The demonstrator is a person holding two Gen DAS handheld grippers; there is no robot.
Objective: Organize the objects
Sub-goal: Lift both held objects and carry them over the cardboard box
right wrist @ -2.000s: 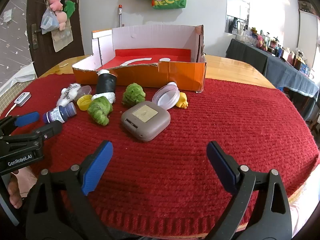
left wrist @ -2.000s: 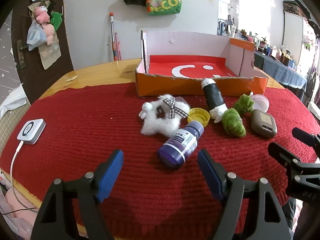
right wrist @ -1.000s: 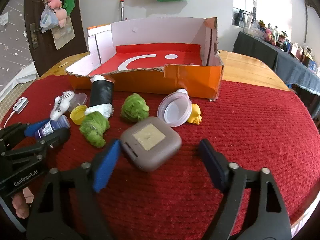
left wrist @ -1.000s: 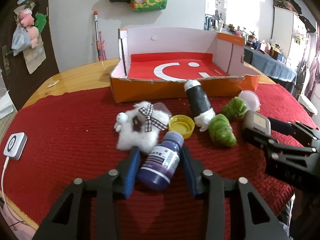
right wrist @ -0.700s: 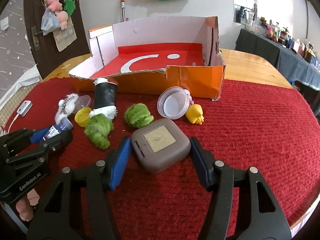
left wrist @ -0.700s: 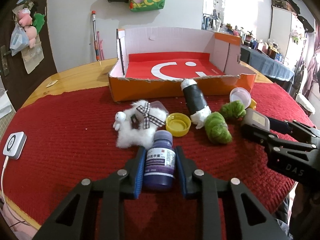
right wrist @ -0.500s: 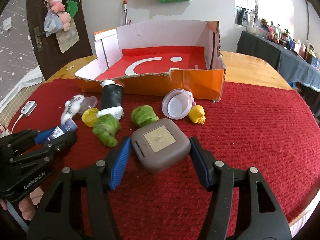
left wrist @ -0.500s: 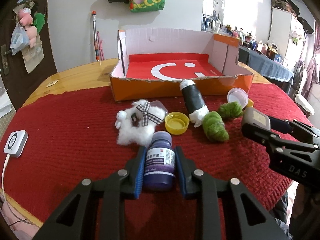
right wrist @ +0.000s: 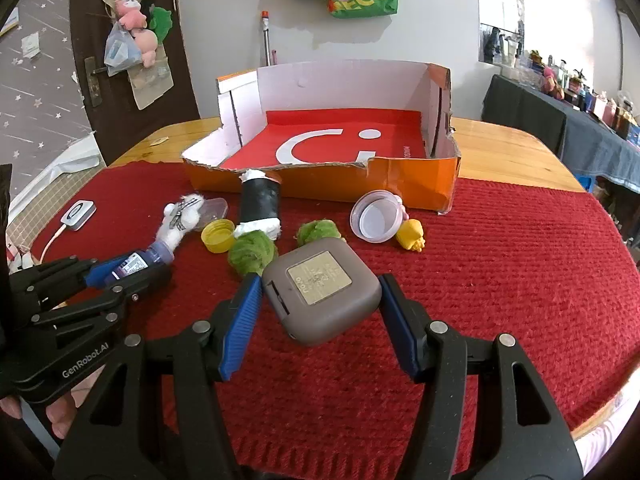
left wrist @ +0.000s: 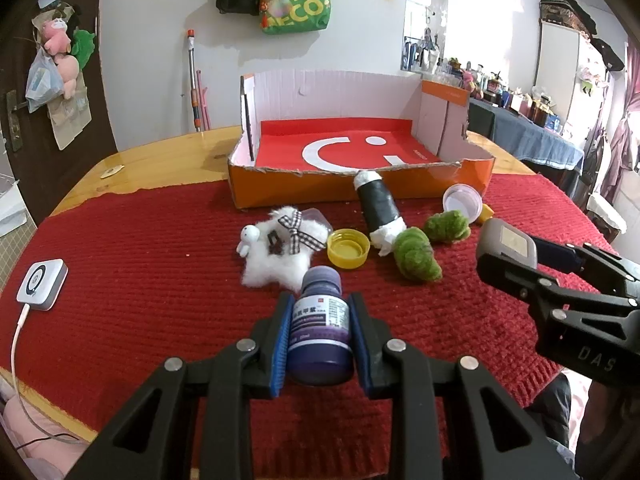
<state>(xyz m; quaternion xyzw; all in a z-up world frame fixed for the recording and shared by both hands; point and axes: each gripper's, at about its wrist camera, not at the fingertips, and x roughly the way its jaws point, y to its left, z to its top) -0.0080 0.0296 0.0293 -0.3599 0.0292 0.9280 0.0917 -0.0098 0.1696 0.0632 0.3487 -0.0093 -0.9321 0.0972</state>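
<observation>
We hold the purple bottle (left wrist: 320, 328) in the left gripper (left wrist: 320, 344) and the brown case (right wrist: 322, 290) in the right gripper (right wrist: 320, 316), jaws clamped, short of the orange box (right wrist: 332, 184); the case's rounded corners could slip free.

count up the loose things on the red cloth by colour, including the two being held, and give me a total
Purple: 1, bottle
Brown: 1, square case
Green: 2, fuzzy balls
Yellow: 2, cap, small toy
White: 1, fluffy toy
Black and white: 1, roll
Clear or pale plastic: 2, round lid, small tub
Total: 10
</observation>
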